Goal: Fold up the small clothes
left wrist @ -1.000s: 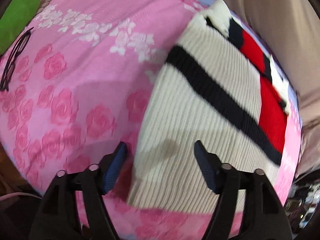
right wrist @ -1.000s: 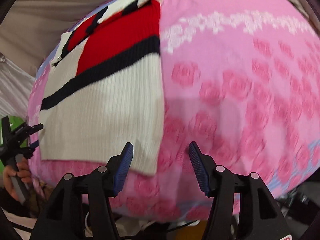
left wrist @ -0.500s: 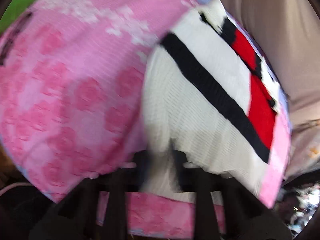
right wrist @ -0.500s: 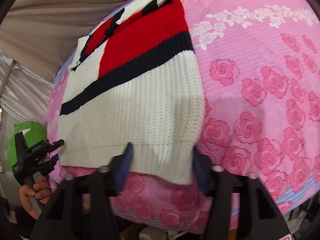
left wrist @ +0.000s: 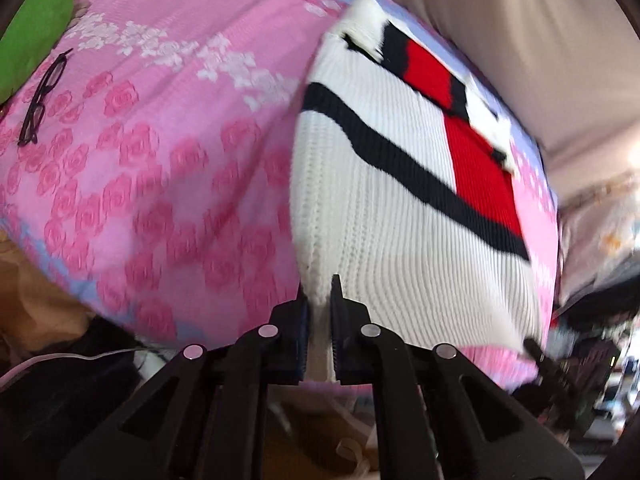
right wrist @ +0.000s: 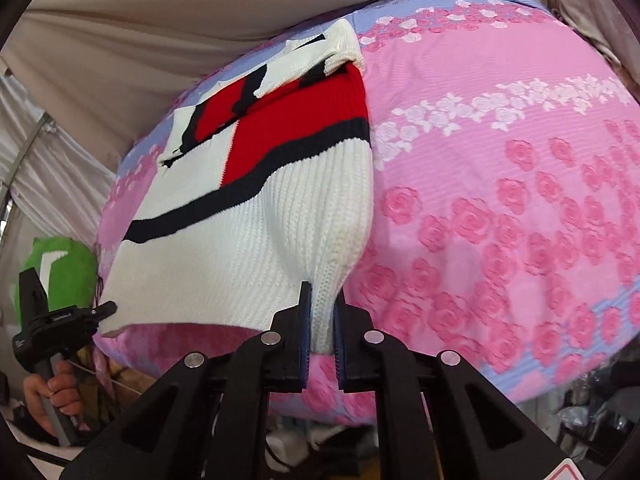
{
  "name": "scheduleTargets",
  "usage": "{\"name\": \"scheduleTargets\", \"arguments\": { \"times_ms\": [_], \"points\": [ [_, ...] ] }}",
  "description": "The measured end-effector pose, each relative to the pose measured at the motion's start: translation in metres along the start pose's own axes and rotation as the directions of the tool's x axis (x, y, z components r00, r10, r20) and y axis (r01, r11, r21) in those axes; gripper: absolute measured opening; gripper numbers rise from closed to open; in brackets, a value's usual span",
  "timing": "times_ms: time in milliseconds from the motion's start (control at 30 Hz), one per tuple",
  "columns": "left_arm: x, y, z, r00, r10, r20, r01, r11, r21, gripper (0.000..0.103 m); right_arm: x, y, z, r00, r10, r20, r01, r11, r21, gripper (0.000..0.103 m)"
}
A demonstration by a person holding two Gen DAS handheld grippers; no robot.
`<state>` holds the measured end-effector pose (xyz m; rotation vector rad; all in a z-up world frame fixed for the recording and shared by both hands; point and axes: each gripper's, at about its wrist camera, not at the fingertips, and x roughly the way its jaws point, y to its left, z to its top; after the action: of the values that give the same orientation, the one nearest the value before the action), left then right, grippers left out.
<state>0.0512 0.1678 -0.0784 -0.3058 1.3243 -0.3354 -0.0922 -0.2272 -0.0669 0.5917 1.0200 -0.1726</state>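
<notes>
Covering nearly the whole scene in both views is a pink bedspread [left wrist: 160, 168] printed with roses and bands of white flowers, its edges running pale blue. A beige curtain [right wrist: 168, 20] is hanging behind it.

Lying on the bedspread is the task's garment — a white ribbed sweater [left wrist: 400, 232] with a navy stripe and a red block toward its far end. Its near hem is lifting off the bed at both corners, and in the right wrist view the knit is bunching into a raised fold above the grip. The far end with the red block is resting flat near the bed's far edge.

A green cushion [left wrist: 36, 28] is sitting at the far left corner in the left wrist view.

The left gripper [left wrist: 319, 320] is pinching the sweater's near left corner, its jaws closed down to the thickness of the knit. The right gripper [right wrist: 320, 320] is doing the same at the near right corner, with white fabric squeezed between its blue pads [right wrist: 305, 320]. In the right wrist view the left gripper is showing at the hem's far end, with the person's hand [right wrist: 52, 396] wrapping its handle.

Smallest — a pair of black glasses [left wrist: 42, 100] is lying on the bedspread, well apart from the sweater.
</notes>
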Motion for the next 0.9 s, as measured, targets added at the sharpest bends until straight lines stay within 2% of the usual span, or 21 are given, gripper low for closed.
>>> {"name": "scheduleTargets", "arguments": {
  "times_ms": [167,300,367,433,467,533,600,667,733,800,900],
  "points": [
    [-0.008,-0.006,-0.031,0.994,0.017,-0.111,-0.007,0.996,0.089,0.008,-0.01,-0.015,-0.029,0.992,-0.041,-0.12,0.034,0.998,-0.06,0.008],
    [-0.031,-0.006,-0.055,0.98,0.015,-0.197,0.017,0.987,0.16,0.008,-0.026,-0.02,-0.062,0.961,-0.062,-0.27,0.024,0.99,-0.14,0.008],
    [-0.046,-0.012,-0.064,0.977,-0.012,-0.212,0.055,0.978,0.199,0.008,-0.041,-0.018,-0.074,0.946,-0.052,-0.319,-0.004,0.985,-0.174,0.006],
    [-0.058,-0.021,-0.059,0.983,-0.021,-0.184,0.063,0.973,0.224,0.008,-0.055,-0.016,-0.076,0.947,-0.031,-0.319,-0.025,0.985,-0.172,0.006],
    [-0.064,-0.027,-0.046,0.99,-0.029,-0.141,0.062,0.971,0.232,0.008,-0.061,-0.013,-0.072,0.953,-0.027,-0.301,-0.027,0.985,-0.172,0.006],
    [-0.071,-0.041,-0.01,0.999,-0.052,-0.017,0.054,0.97,0.236,0.008,-0.074,-0.004,-0.04,0.983,0.003,-0.186,-0.036,0.985,-0.172,0.006],
    [-0.066,-0.053,0.035,0.993,-0.075,0.093,0.051,0.97,0.237,0.008,-0.076,0.007,0.005,0.999,0.027,-0.033,-0.033,0.981,-0.19,0.005],
    [-0.052,-0.07,0.084,0.977,-0.081,0.195,0.031,0.969,0.246,0.008,-0.069,0.014,0.048,0.992,0.063,0.107,-0.042,0.982,-0.185,0.005],
    [-0.028,-0.086,0.129,0.957,-0.055,0.283,-0.016,0.97,0.241,0.008,-0.05,0.018,0.096,0.97,0.091,0.227,-0.052,0.984,-0.171,0.005],
    [0.008,-0.096,0.174,0.953,-0.016,0.303,-0.051,0.976,0.213,0.008,-0.02,0.024,0.138,0.948,0.091,0.306,-0.047,0.987,-0.151,0.005],
    [0.063,-0.095,0.211,0.96,0.068,0.271,-0.116,0.979,0.167,0.009,0.036,0.027,0.185,0.948,0.046,0.314,-0.007,0.992,-0.122,0.005]
  ]
}}
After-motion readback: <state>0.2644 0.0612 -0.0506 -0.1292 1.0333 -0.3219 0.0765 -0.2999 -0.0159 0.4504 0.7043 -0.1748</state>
